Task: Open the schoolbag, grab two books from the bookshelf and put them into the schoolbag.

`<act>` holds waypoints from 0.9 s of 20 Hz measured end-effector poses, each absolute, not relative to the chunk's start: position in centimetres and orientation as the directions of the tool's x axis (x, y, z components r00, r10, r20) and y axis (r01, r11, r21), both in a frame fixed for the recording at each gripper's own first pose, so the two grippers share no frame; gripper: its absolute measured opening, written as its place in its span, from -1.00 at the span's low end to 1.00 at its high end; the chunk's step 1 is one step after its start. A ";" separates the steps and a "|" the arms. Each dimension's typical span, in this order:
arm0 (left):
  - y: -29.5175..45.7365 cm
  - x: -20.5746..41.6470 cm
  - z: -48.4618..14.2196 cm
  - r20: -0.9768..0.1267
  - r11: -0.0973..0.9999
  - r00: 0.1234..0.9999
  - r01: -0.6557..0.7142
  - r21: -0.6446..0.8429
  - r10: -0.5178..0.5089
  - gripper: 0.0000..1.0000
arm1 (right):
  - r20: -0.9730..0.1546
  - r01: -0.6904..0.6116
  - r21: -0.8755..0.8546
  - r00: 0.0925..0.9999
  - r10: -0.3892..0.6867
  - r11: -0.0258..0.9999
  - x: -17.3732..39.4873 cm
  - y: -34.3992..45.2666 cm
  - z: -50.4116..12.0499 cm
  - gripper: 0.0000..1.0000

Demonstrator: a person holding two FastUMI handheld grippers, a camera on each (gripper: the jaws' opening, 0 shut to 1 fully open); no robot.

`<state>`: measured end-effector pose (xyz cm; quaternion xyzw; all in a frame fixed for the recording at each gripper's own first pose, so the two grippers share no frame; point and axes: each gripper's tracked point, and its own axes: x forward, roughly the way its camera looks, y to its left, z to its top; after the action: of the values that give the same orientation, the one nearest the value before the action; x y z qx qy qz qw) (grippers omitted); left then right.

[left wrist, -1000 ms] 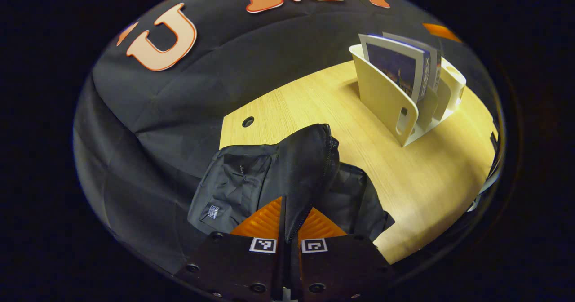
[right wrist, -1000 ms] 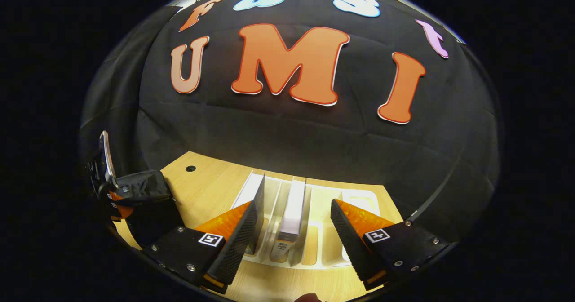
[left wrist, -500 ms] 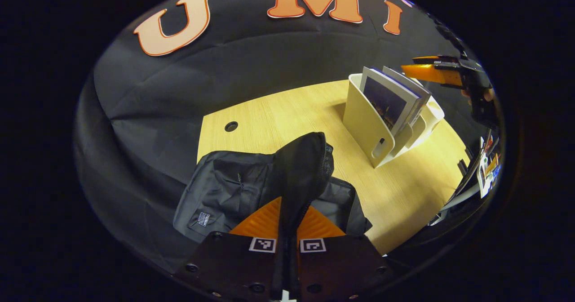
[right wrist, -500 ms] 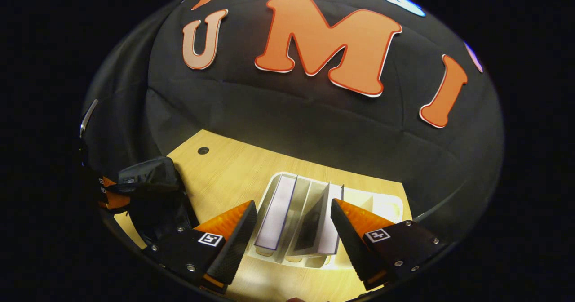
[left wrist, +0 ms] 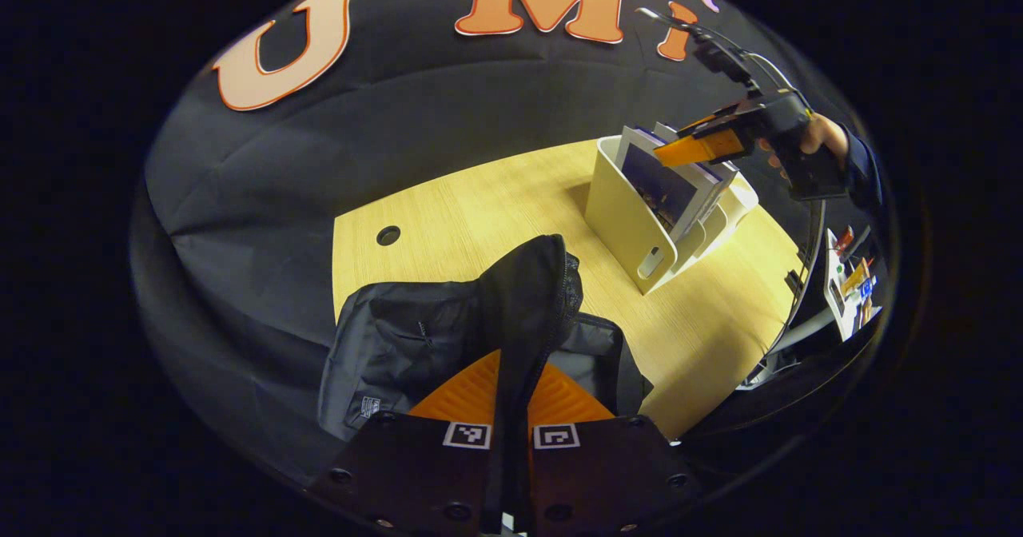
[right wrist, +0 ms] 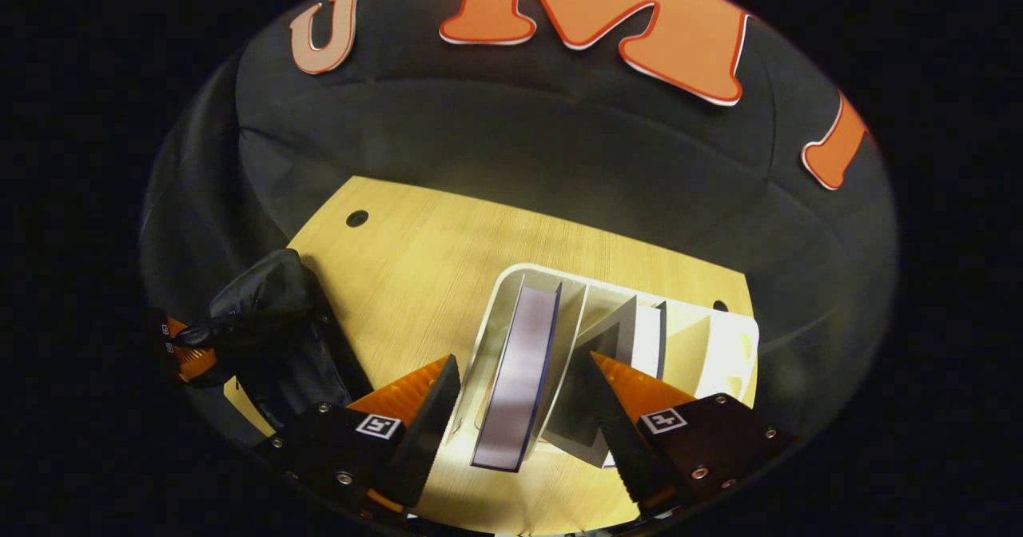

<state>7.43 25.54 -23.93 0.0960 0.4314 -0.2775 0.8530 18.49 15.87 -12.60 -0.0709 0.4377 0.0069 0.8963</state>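
Black schoolbag (left wrist: 415, 337) on wooden table (left wrist: 495, 201), flap raised upright, pinched in left gripper (left wrist: 511, 385). Books (right wrist: 519, 361) upright in white bookshelf (right wrist: 719, 345); right gripper (right wrist: 519, 409) spread wide, straddling one, apart.

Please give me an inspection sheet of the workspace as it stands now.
Surface: wooden table with a round hole.
Job's things: black schoolbag, flap lifted; two books upright in the white bookshelf.
Clutter: small items past the table's far edge, too blurred to identify.
Grippers: left gripper shut on the schoolbag's flap; right gripper open above the bookshelf, its fingers either side of the books.
Cables: thin cable on the right gripper.
Surroundings: black cloth wall.
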 end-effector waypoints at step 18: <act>25.2 7.9 -24.1 -0.770 0.794 0.441 0.593 -0.135 -0.461 -0.89 | -0.908 0.077 -0.051 0.411 -0.079 0.996 16.7 16.1 -14.3 -0.36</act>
<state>7.92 25.24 -24.11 0.0776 0.4269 -0.3118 0.8453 16.66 16.14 -14.28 -0.0007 0.5406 -0.0465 0.8400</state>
